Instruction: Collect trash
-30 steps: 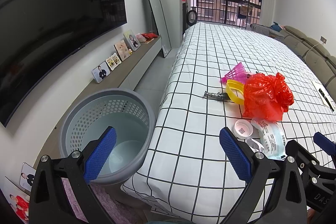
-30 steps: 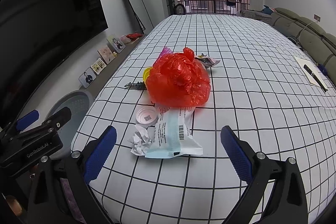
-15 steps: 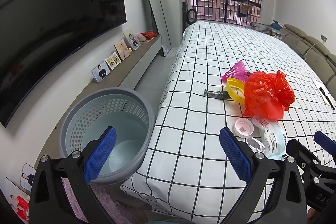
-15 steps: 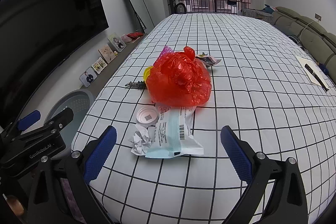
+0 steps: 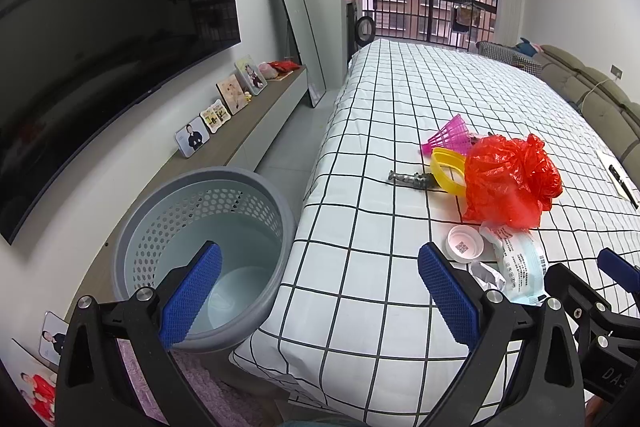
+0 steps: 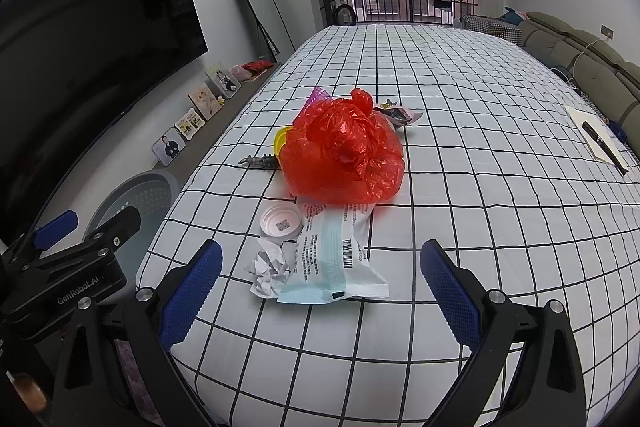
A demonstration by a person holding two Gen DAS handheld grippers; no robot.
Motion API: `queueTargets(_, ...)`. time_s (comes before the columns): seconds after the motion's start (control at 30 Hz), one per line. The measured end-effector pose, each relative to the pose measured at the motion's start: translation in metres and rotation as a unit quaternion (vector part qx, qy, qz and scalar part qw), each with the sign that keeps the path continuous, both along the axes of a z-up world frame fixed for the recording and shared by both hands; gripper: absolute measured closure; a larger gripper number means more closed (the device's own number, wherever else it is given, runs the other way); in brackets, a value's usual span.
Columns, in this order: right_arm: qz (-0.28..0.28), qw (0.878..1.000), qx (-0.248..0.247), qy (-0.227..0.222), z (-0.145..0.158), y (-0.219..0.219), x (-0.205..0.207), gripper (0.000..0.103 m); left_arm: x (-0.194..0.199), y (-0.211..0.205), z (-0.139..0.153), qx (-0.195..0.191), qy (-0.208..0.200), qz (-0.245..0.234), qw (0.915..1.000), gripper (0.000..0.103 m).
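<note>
- The red bag (image 6: 344, 151) is seen as thin, crinkled, glossy plastic.
- The wrapper (image 6: 334, 259) is shown as smooth printed film; the paper ball (image 6: 268, 267) as crumpled matt paper.
- The basket (image 5: 200, 251) is perforated matt grey plastic.
- Blue tool pads (image 6: 192, 293) are finely textured; the bed (image 6: 460, 147) is covered in matt checked cloth.

We see a bed (image 6: 460, 155) in a white, black-gridded sheet. Near its near-left corner lie a crumpled paper (image 6: 269, 269), a blue-and-white wrapper (image 6: 334, 259) and a white cap (image 6: 281, 221), touching. Just beyond sits a red plastic bag (image 6: 344, 155), with a yellow ring (image 5: 448, 169), pink shuttlecock (image 5: 450, 139) and grey toy (image 5: 410, 179) to its left. A pen on paper (image 6: 596, 139) lies far right.
</note>
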State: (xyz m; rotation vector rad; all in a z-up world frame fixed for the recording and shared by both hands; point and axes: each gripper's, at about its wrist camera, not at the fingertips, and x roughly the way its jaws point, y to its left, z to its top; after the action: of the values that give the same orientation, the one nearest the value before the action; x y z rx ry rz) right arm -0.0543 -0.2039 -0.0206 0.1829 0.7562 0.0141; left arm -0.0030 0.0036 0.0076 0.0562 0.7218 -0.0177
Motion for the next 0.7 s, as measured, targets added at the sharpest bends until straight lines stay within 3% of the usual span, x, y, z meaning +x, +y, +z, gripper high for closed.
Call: queueTargets(0.7,0.001,1.0,0.001,0.001,0.0015,0.0018,0.0015,0.008,-0.0001,-0.0006,0.0004,0.001,0.0,0.0,1.0,0.006)
